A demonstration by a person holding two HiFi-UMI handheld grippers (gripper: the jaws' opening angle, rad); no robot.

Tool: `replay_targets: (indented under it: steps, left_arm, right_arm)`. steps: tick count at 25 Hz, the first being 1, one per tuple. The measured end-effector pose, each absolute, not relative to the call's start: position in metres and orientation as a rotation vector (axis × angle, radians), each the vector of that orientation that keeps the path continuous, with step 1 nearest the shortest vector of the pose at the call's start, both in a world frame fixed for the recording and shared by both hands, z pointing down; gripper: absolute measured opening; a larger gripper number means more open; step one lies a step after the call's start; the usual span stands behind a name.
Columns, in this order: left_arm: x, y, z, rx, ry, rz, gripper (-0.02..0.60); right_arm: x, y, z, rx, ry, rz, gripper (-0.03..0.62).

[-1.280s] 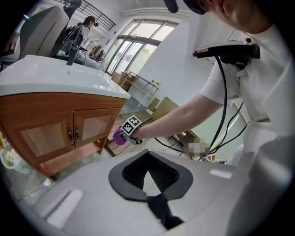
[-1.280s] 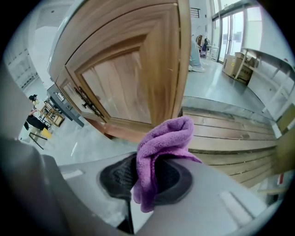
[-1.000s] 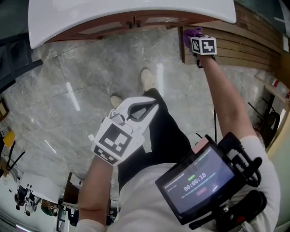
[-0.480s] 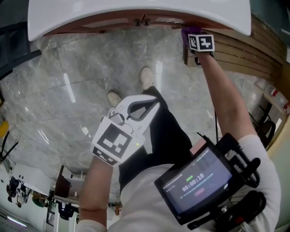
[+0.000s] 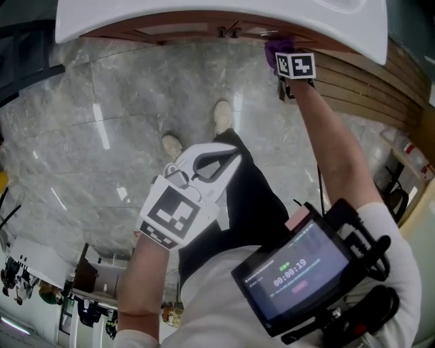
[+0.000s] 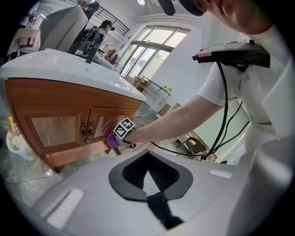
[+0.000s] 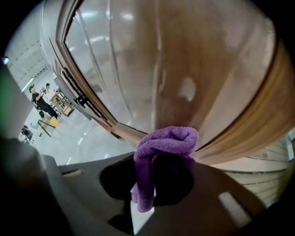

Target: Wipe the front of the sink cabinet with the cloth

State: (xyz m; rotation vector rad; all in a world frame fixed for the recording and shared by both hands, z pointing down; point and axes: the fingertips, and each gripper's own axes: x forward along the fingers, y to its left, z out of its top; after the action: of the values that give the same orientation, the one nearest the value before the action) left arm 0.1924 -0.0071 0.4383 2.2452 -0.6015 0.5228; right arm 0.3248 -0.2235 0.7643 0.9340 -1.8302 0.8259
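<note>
Left gripper [image 5: 228, 158]: held close to the body above the thigh, well apart from the cabinet. Its jaws are pressed together with nothing between them, and it takes no part in the wiping.
Chest screen [image 5: 299, 268]: a small display on the person's front shows a running timer.
Floor [image 5: 102, 102]: grey marbled tiles with two pale shoes [image 5: 222, 117] planted on them, toes toward the cabinet.
Right gripper [image 7: 156, 184]: reached out at arm's length under the basin's edge, with its jaws pinching the cloth.
Cloth [image 7: 166, 143]: a purple terry cloth, bunched over the jaw tips with a tail hanging down through them. Its folded front is touching the wood where the door frame meets the pale panel.
Sink cabinet [image 6: 50, 97]: a brown wooden unit with two doors and a pair of dark handles [image 6: 86, 131] at the centre. In the left gripper view the cloth sits low on the right-hand door, near its outer bottom corner.
Basin [image 5: 204, 13]: a white top overhanging the cabinet, with a dark faucet [image 6: 92, 48] above it.
Progress: the cloth is in hand and in contact, so wiping looks to be under way at the right end of the front.
Done so far: I cannot tell, as the wood shows no streaks or damp marks to say which parts are wiped.
Left to do: judging by the cloth's place, probably the left door, the handles and the bottom rail.
</note>
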Motion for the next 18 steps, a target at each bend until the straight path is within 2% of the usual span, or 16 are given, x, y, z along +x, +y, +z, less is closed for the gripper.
replay_targets:
  steps: [18]
  left_arm:
    - [0.144,0.018,0.430,2.220,-0.687,0.485,0.005]
  right_arm:
    - [0.235,-0.210,0.759,0.849,-1.891,0.789,0.072]
